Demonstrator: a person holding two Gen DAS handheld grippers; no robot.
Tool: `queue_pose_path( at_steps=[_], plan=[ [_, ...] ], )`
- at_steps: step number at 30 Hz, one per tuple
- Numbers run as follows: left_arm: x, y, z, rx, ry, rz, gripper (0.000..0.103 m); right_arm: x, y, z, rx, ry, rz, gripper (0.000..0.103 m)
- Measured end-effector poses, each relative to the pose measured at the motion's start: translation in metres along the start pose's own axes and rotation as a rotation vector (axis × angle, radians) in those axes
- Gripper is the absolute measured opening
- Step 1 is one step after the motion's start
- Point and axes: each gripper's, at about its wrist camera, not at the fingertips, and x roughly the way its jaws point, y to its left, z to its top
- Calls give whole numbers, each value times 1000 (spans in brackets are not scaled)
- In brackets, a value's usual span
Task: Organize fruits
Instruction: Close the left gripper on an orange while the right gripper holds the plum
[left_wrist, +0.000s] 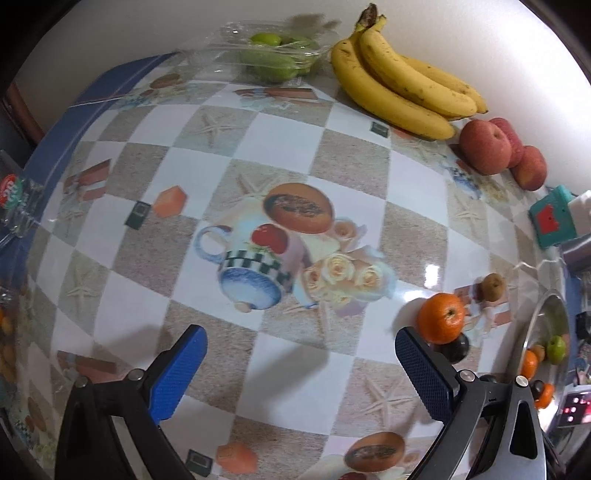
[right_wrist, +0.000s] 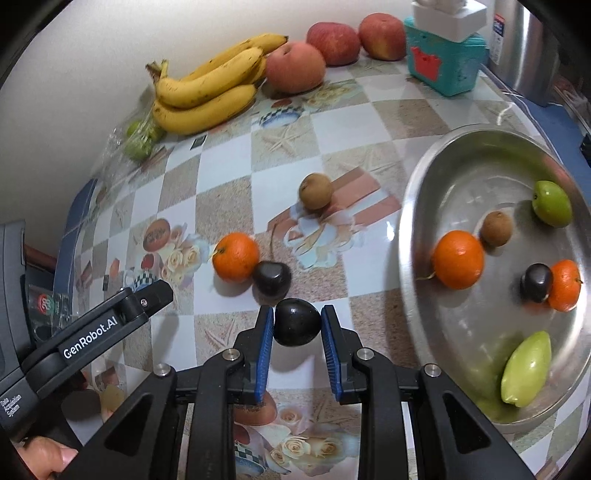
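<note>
The right hand-held gripper (right_wrist: 297, 326) is clamped on a dark plum (right_wrist: 296, 322), its blue pads pressing the fruit from both sides just above the table (right_wrist: 236, 155). Just beyond it a second dark plum (right_wrist: 272, 277) lies on the patterned cloth, touching an orange (right_wrist: 236, 257) on its left. A brown kiwi (right_wrist: 316, 191) sits a little farther off, apart from both.

To the right stands a steel bowl (right_wrist: 417, 206). Inside it are a large orange (right_wrist: 458, 259), a kiwi (right_wrist: 496, 228), a green fruit (right_wrist: 552, 202) at the far side, a dark plum (right_wrist: 536, 283) touching a small orange (right_wrist: 564, 284), and a pale green fruit (right_wrist: 526, 373) at the near edge.

The left hand-held gripper (left_wrist: 301, 373) hangs over bare cloth with its jaws spread wide and nothing between them; its right finger is close to the loose orange.

Along the far wall lie a bunch of bananas (right_wrist: 207, 94), three red apples (right_wrist: 295, 66) to their right, and a clear bag of green fruit (right_wrist: 140, 138) to their left. A teal box (right_wrist: 443, 62) stands at the far right.
</note>
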Motion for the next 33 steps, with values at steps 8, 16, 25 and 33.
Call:
queue_pose_path(
  at_steps=[8,16,25,33],
  plan=[
    [3,-25,5,27,-13,-103,100,-16,-20,6,53,-41,6,27],
    [9,-49,9,59,-8,-191,95,-23,-35,11,87,-66,4,27],
    [21,-68,14,93,5,-199,84,-27,-50,15,120,-78,7,27],
    [31,-88,12,134,10,-184,78,-29,-57,15,142,-85,8,27]
  ],
)
